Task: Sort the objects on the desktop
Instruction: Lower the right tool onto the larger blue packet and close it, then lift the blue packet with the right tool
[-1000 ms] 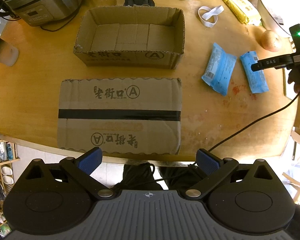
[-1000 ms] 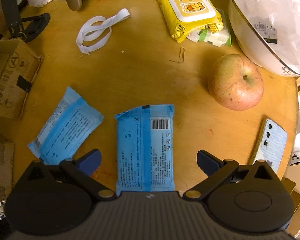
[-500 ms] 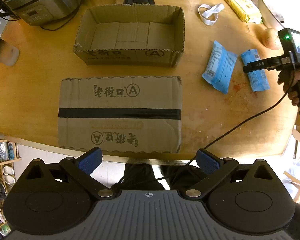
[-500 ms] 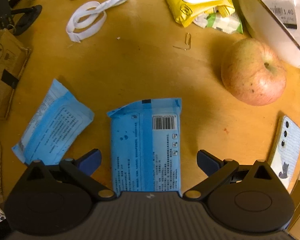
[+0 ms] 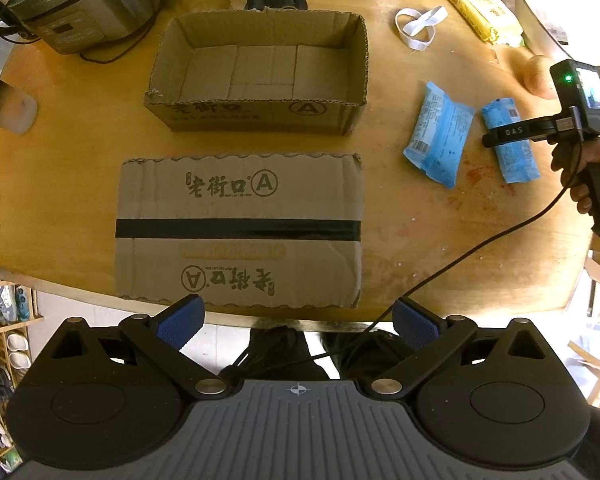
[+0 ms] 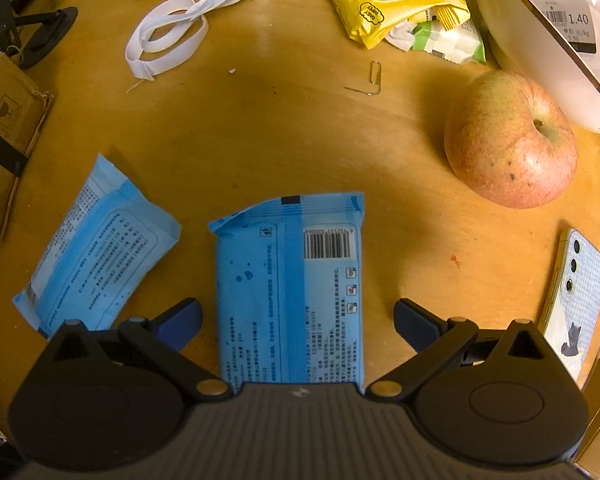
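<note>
A: Left wrist view. What lies before your left gripper (image 5: pixel 296 322)?

B: Its jaws stand wide apart, holding nothing, above the near edge of the wooden table (image 5: pixel 440 240). A flat cardboard lid (image 5: pixel 238 228) lies just ahead; the open cardboard box (image 5: pixel 260 76) sits beyond it. Two blue packets lie to the right.

A: Right wrist view. And your right gripper (image 6: pixel 298 324)?

B: Jaws apart, one on each side of the nearer blue packet (image 6: pixel 290 292), clear of both its edges. The second blue packet (image 6: pixel 96 264) lies apart to its left; an apple (image 6: pixel 510 144) and a phone (image 6: pixel 576 300) lie to the right.
</note>
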Demonstrator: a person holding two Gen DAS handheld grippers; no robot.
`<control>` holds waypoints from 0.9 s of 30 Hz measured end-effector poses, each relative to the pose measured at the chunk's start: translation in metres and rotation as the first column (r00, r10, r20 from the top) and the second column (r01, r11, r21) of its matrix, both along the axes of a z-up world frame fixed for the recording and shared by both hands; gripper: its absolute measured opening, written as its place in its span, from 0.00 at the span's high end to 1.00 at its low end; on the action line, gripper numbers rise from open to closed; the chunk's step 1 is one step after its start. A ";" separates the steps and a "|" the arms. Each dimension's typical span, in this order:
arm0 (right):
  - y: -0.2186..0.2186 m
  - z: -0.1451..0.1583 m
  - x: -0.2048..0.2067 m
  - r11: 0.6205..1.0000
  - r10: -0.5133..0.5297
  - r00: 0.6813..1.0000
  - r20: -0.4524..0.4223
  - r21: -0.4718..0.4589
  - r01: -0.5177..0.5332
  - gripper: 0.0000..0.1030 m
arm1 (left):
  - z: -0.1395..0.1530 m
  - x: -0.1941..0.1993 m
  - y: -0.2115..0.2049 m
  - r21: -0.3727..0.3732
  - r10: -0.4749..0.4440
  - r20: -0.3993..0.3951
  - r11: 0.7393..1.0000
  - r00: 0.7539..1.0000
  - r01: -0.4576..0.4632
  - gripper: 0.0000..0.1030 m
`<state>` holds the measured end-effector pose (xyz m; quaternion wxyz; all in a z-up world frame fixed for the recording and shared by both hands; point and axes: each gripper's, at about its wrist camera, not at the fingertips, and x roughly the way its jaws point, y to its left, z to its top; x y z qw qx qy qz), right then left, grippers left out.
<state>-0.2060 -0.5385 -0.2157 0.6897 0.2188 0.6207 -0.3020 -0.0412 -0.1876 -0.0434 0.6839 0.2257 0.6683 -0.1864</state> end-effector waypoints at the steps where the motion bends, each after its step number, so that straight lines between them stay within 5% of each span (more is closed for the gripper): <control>1: 0.000 0.000 0.000 1.000 -0.001 1.000 0.001 0.000 0.001 0.00 | 0.000 0.000 0.000 -0.001 0.000 0.000 1.000 1.000 0.000 0.00; 3: 0.001 0.001 -0.001 1.000 -0.010 1.000 0.007 0.005 0.010 0.04 | 0.001 0.001 0.000 -0.004 0.000 0.003 1.000 1.000 0.000 0.00; 8: 0.000 0.011 -0.006 0.997 -0.073 0.997 0.022 0.009 0.073 0.36 | 0.004 0.003 0.002 -0.015 0.010 0.012 1.000 1.000 -0.010 0.00; 27: 0.011 0.011 -0.008 0.997 -0.075 0.997 0.010 0.002 0.075 0.40 | 0.006 0.002 0.004 -0.023 -0.005 0.004 1.000 1.000 0.005 0.00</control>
